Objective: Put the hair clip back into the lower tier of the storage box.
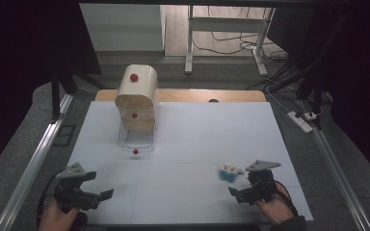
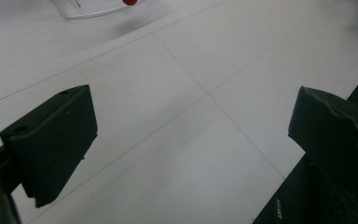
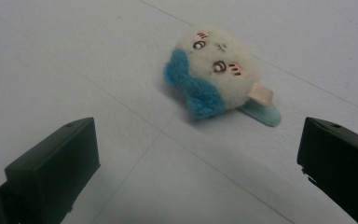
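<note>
The plush toy (image 1: 230,171) lies on the white table (image 1: 188,139) at its near right, just left of and slightly beyond the right gripper (image 1: 241,192), whose jaws stand wide apart, holding nothing. The left gripper (image 1: 99,185), also spread wide and empty, sits at the near left, well apart from the toy.
</note>
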A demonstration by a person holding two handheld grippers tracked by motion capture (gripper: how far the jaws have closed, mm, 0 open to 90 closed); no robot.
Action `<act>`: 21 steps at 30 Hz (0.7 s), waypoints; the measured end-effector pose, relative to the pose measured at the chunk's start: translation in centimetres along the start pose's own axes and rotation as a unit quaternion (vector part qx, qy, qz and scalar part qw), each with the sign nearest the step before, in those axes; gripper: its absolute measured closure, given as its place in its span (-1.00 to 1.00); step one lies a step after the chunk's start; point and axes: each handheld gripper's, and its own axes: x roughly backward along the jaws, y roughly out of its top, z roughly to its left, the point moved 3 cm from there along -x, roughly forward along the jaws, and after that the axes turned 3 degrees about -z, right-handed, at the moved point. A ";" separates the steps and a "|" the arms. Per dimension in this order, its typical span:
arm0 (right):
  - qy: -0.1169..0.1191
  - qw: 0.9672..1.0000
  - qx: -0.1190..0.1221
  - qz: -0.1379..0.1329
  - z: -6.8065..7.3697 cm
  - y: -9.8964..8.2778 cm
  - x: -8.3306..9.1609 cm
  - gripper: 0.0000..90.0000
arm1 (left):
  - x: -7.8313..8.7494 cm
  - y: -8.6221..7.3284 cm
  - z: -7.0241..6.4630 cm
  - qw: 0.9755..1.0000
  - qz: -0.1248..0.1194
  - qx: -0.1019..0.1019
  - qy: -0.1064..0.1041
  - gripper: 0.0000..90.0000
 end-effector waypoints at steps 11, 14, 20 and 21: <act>-0.001 1.000 0.012 0.010 -0.2 0.7 -1.1 -1.00 | -0.1 0.0 0.0 1.000 0.002 0.001 -0.001 -0.97; -0.003 1.000 0.018 0.013 -0.2 0.9 -1.4 -1.00 | -0.1 0.0 0.0 1.000 0.003 0.002 -0.002 -0.97; -0.002 0.999 0.026 0.020 -0.2 1.3 -2.1 -1.00 | -0.1 0.0 0.0 1.000 0.004 0.003 -0.002 -0.97; -0.001 0.999 0.029 0.021 -0.2 1.4 -2.2 -1.00 | -0.1 0.0 0.0 1.000 0.004 0.002 -0.002 -0.97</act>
